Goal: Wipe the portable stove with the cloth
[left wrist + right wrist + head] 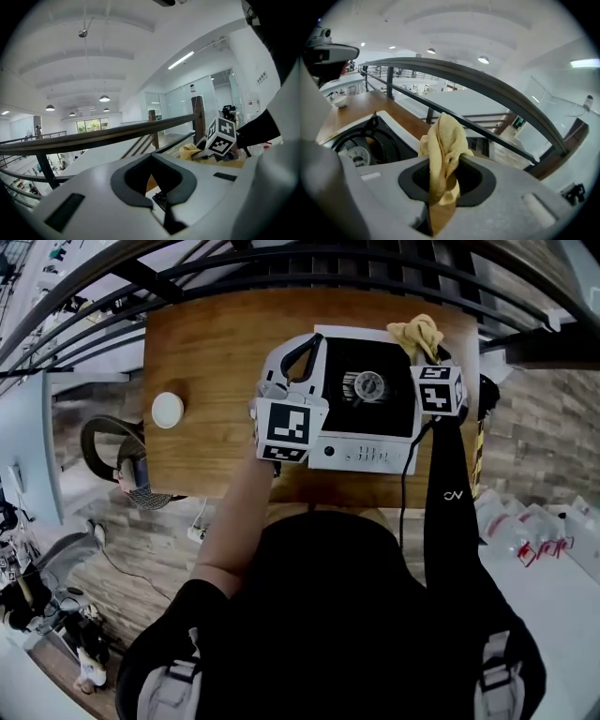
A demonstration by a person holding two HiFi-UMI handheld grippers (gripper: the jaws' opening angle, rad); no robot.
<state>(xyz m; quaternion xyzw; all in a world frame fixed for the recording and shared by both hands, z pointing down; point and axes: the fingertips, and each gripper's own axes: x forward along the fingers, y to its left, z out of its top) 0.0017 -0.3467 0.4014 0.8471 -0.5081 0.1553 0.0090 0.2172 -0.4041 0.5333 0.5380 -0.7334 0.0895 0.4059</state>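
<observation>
- Presently the right gripper [438, 199] is clamped on the crumpled yellow cloth [443, 150] at the far right corner of the white portable stove with black burner top [361, 454]; wiping appears about to begin.
- The next move likely calls for pressing the cloth onto the stove top and drawing it across.
- The left gripper [159, 204], at the stove's left edge, has its jaws together on nothing.
- A small round white bowl [168, 410] sits left of the stove; its contents are indiscernible.

"CN" on black sleeve [452, 512]

The left gripper [298, 357] covers the left side of the black-and-white portable stove [370, 423], and the print on the stove's front panel is too small to read. The person's head and shoulders [328, 615] hide the middle of the wooden tabletop's [216, 362] near edge. The near end of the yellow cloth [415, 334] is lost under the right gripper [427, 352].
</observation>
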